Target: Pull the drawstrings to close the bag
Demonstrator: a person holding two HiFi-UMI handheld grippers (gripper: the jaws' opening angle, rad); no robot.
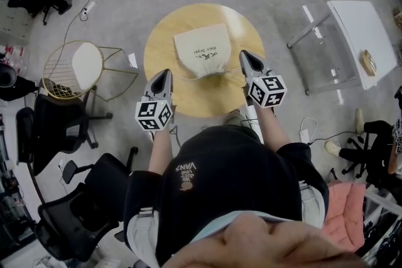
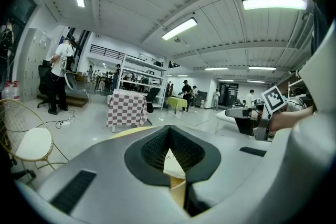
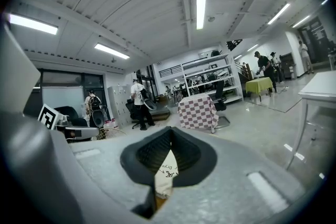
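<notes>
the bag (image 1: 202, 50) lies flat in the middle of the round yellow surface (image 1: 162, 34), its mouth on the edge nearest the person and already looking somewhat gathered

the left gripper (image 1: 161, 80) sits just off the mouth's left corner and the right gripper (image 1: 249, 61) just off its right corner, so the bag is between them and slightly ahead of both, and neither is clearly nearer

a thin left drawstring (image 1: 179, 77) runs from the mouth to the left jaws, and a right drawstring (image 1: 233, 72) to the right jaws

in the left gripper view the jaws are closed tip to tip, with a sliver of the bag (image 2: 172, 165) showing through the hollow below; the right gripper view shows the same, closed tips and the bag (image 3: 165, 168) behind them

the cords are too thin to pick out there, but from the head view each pair of jaws seems pinched on its own cord

the mouth's long axis runs left to right, in line with the two grippers, so the pull likely has to go outward along that line, each hand away from the other, while the bag stays centred
</notes>
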